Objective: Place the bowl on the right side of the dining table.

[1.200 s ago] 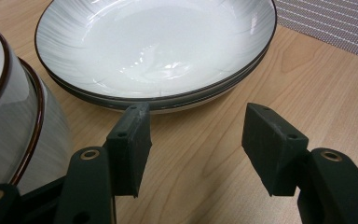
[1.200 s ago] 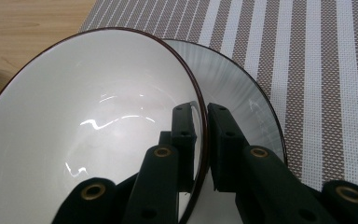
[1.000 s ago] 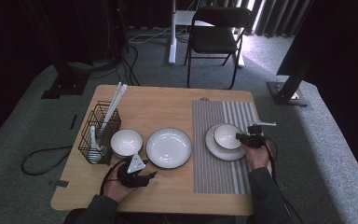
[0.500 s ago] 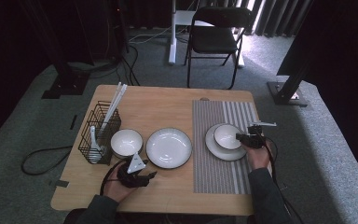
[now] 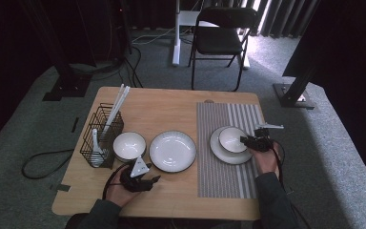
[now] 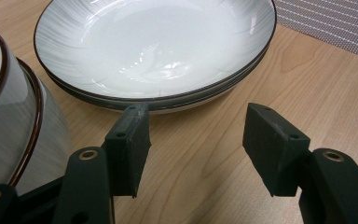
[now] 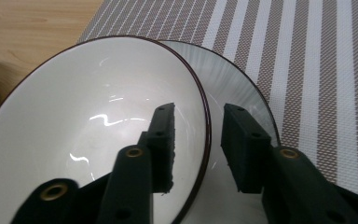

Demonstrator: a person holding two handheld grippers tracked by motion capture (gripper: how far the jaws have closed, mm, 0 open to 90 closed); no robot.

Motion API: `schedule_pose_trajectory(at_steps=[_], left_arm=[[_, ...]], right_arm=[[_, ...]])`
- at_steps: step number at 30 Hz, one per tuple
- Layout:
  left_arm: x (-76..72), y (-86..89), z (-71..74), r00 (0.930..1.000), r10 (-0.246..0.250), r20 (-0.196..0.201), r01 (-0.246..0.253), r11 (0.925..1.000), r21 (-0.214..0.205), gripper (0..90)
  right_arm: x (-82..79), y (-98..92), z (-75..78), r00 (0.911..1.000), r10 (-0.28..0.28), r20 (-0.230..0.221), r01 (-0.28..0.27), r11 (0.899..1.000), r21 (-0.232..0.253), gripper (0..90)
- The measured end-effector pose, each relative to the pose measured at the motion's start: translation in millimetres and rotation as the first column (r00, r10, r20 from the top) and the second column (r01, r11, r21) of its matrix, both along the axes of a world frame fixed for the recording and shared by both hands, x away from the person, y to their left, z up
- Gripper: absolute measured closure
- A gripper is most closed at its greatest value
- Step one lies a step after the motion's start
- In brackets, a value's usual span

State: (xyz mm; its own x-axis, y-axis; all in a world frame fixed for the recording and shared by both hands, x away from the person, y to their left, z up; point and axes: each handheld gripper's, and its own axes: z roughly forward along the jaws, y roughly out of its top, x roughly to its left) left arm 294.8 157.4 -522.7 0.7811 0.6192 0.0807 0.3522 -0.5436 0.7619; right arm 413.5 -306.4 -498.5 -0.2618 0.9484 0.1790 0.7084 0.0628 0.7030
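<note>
A wooden table (image 5: 171,107) stands on grey carpet, with a striped mat (image 5: 228,157) at centre right of the high view. There a bowl (image 5: 231,139) sits on a plate (image 5: 221,152). The right gripper (image 5: 246,141) straddles the bowl's rim; its jaws have just been opening, and the pads seem clear of the rim. At lower left the left gripper (image 5: 153,180) rests open and empty, just short of a second plate (image 5: 172,150) beside another bowl (image 5: 129,145).

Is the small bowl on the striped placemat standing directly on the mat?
No, the small bowl stands on a plate, and that plate lies on the striped placemat.
</note>
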Motion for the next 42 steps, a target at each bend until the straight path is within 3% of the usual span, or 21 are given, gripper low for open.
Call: schedule_pose_trajectory(at_steps=[4, 8, 16, 42], left_arm=[[0.0, -0.2, -0.3, 1.0, -0.004, 0.0, 0.004, 1.0, 0.002, 41.8], [0.0, 0.1, -0.3, 1.0, -0.002, -0.001, 0.002, 1.0, 0.001, 41.7], [-0.2, 0.0, -0.5, 1.0, -0.006, -0.002, 0.006, 1.0, 0.001, 41.6], [0.4, -0.6, -1.6, 0.9999, -0.014, -0.009, 0.014, 0.9999, 0.005, 41.0]], right_arm=[[-1.9, -0.1, 2.1, 0.9997, 0.007, 0.023, -0.006, 1.0, -0.016, 54.5], [-3.6, -0.2, 4.2, 0.9984, 0.013, 0.055, -0.011, 0.999, -0.044, 53.2], [-8.3, -1.3, 11.5, 0.9946, 0.029, 0.1, -0.024, 0.998, -0.054, 53.0], [-13.3, 4.4, 15.5, 0.9864, 0.062, 0.152, -0.051, 0.996, -0.073, 52.1]])
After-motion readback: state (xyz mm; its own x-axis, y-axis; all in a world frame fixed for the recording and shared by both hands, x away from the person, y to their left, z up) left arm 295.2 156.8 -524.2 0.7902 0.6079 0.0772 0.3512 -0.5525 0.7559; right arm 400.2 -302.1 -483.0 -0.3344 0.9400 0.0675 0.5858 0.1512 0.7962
